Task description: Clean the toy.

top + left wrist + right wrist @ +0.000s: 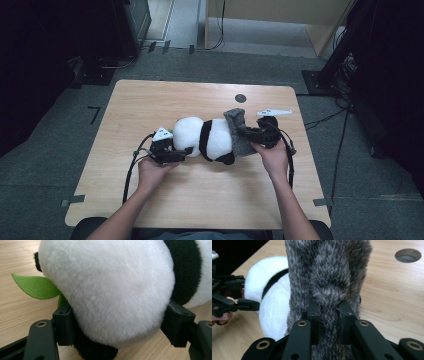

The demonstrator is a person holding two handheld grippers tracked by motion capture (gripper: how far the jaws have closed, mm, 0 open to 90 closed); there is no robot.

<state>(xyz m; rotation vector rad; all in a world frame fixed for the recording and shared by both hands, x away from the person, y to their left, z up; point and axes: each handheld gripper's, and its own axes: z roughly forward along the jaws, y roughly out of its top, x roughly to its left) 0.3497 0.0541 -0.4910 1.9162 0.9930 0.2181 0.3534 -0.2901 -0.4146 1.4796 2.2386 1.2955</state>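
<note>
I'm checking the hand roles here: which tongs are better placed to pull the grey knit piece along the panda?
Right. The right tongs are pinched on the grey knit piece, while the left tongs clamp the panda, steadying it.

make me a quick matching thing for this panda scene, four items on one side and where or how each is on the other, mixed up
Things:
1. left gripper
2. right gripper
3. green felt leaf
4. round hole in the table

Places or states:
A. sticks out beside the panda's white head
B. jaws pinched shut on a fold of the grey fuzzy fabric
C. beyond the toy, toward the far edge of the table
D. jaws pressed on either side of the plush panda at its head end

Pairs: 1-D, 2-B, 3-A, 4-C
</note>
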